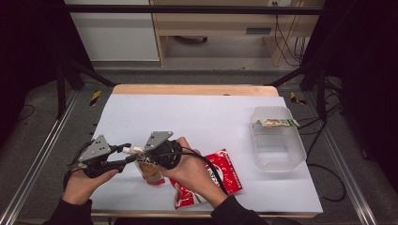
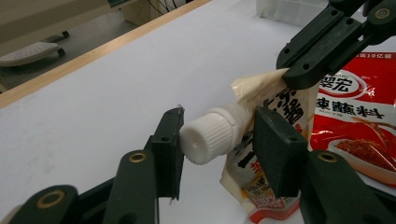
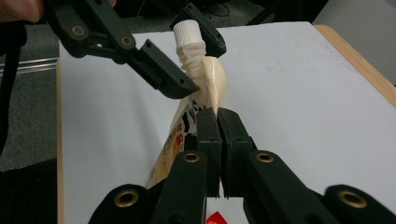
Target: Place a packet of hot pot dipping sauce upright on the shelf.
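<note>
The right gripper (image 3: 218, 140) has its jaws clamped tight on the pouch (image 2: 261, 154), held above the table (image 1: 197, 112) beside a red packet (image 1: 225, 176). The left gripper (image 2: 217, 140) stands open, its jaws either side of the white cap (image 2: 210, 135), one touching it.

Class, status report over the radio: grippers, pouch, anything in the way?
Right gripper shut on sauce pouch, holding it up. Left gripper open, jaws either side of white cap. Red packet lies beside; nothing blocking.
</note>
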